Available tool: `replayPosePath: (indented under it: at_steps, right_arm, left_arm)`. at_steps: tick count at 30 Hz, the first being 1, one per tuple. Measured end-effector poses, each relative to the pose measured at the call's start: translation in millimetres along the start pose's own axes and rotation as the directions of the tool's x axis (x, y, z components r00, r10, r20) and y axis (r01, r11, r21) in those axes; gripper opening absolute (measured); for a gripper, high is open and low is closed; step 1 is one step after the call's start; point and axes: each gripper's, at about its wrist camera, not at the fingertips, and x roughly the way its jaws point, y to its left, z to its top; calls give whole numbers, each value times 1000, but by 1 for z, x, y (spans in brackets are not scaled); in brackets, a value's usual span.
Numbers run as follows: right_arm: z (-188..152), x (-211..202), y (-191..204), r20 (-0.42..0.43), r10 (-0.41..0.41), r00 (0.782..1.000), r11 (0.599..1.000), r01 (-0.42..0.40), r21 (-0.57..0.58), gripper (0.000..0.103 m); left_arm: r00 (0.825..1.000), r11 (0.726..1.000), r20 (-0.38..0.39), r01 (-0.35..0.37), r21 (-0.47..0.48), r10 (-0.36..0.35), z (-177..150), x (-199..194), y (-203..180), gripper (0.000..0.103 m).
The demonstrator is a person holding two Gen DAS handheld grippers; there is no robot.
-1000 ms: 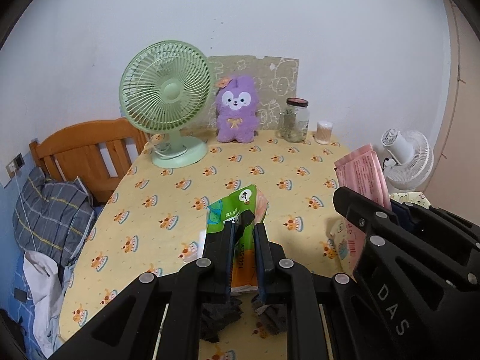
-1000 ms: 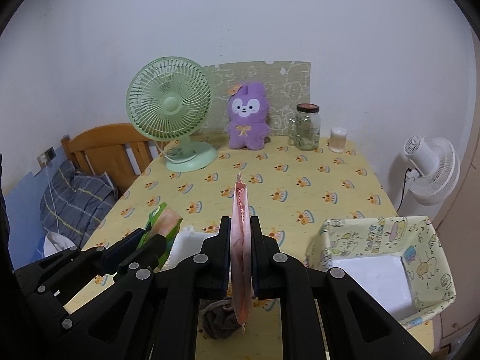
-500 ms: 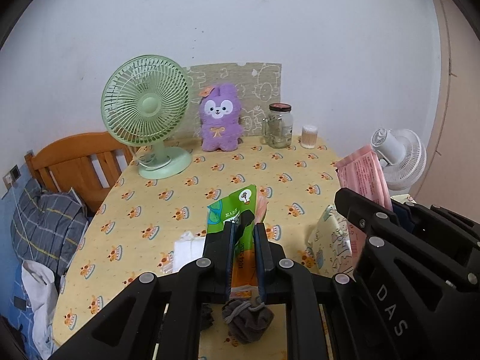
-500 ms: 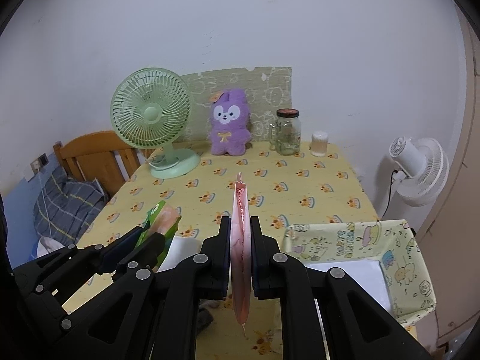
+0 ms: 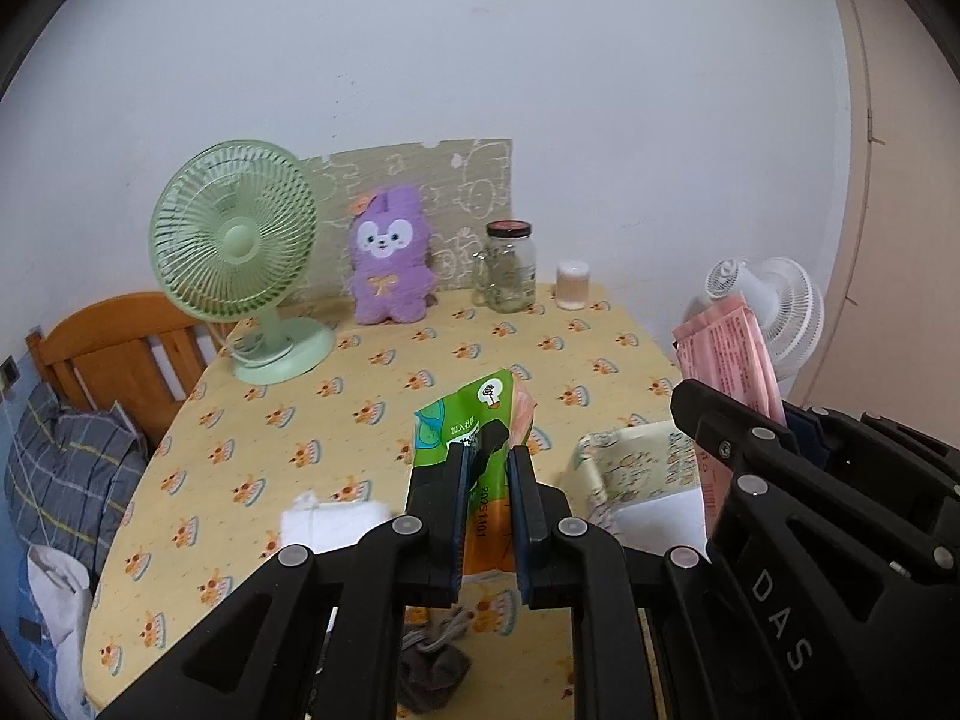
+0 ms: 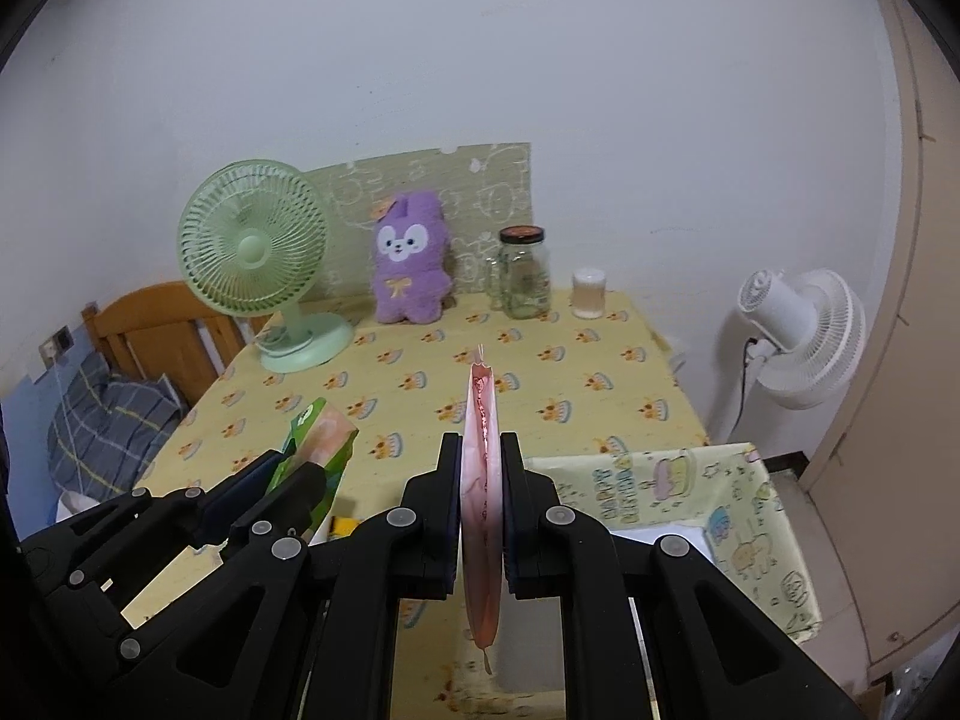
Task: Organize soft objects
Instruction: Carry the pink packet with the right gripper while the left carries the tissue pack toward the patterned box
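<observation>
We hold both packs aloft over the worktop (image 5: 372,384), left tongs (image 5: 486,450) clamped on the green pack (image 5: 474,420) and right tongs (image 6: 481,450) on the pink pack (image 6: 482,420), probably tissues, with the fabric bin (image 6: 750,516) at four o'clock calling for lowering and release.

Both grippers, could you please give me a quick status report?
Left gripper shut on green pack. Right gripper shut on pink pack. Both held above table; bin open at right, nothing blocking it.
</observation>
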Motion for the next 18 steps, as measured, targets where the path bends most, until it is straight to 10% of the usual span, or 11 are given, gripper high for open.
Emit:
replayPosePath:
  at_steps: [18]
  right_arm:
    - [0,3,-51,-1,-95,995,995,95,38,14]
  left_arm:
    - [994,993,-7,107,53,-107,9,22,-44,10]
